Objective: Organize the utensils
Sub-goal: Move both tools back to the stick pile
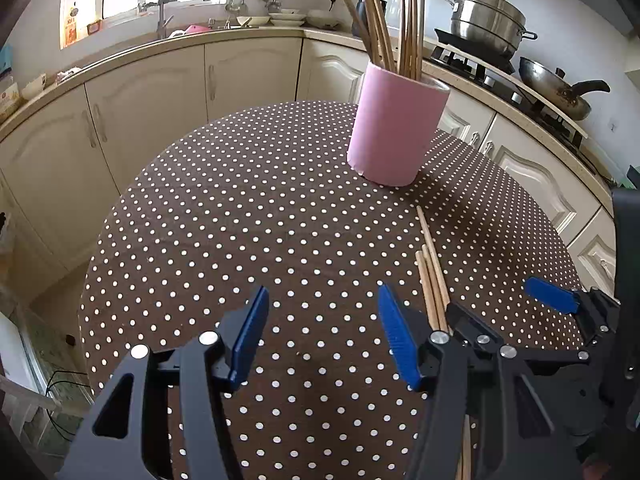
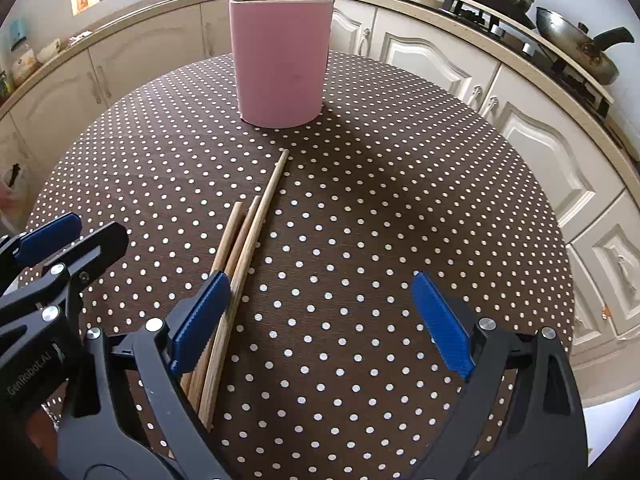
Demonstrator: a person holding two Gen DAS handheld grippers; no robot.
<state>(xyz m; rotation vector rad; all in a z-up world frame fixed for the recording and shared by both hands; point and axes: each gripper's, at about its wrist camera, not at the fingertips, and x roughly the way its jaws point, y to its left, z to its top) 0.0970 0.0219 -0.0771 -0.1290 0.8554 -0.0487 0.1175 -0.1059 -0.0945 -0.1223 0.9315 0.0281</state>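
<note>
A pink holder stands on the polka-dot table with several wooden chopsticks upright in it; it also shows in the right wrist view. Three loose chopsticks lie flat on the cloth in front of it, also in the left wrist view. My left gripper is open and empty, just left of them. My right gripper is open and empty, its left finger over their near ends; it shows in the left wrist view.
The round table's edge drops off to the right. Cream cabinets and a counter curve behind it, with a sink tap, bowls, a steel steamer pot and a wok on the stove.
</note>
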